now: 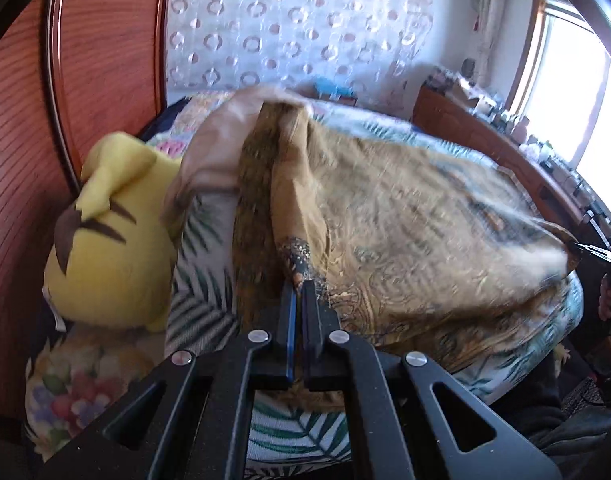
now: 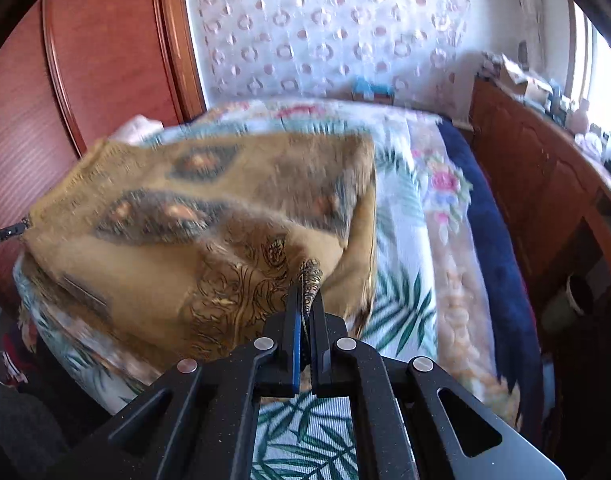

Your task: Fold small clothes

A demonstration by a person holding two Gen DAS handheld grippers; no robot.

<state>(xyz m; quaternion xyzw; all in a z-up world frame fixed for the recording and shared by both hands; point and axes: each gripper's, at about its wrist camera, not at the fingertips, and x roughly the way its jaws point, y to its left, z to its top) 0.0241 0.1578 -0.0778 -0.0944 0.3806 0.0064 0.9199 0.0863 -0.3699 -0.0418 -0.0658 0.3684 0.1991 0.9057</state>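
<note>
A tan garment with a dark paisley print (image 1: 405, 208) is held stretched above the bed between both grippers. In the left wrist view my left gripper (image 1: 301, 284) is shut on one corner of it, and the cloth drapes away to the right, where my right gripper (image 1: 581, 250) pinches the far corner. In the right wrist view my right gripper (image 2: 305, 300) is shut on a bunched corner of the same garment (image 2: 209, 208), and my left gripper (image 2: 13, 232) grips the opposite corner at the left edge. The picture is blurred by motion.
The bed carries a palm-leaf and flower sheet (image 2: 401, 304) with a dark blue blanket (image 2: 493, 232) along its right side. A yellow plush toy (image 1: 109, 232) lies by the red wooden headboard (image 1: 21, 168). A cluttered wooden dresser (image 2: 545, 184) stands to the right under a bright window.
</note>
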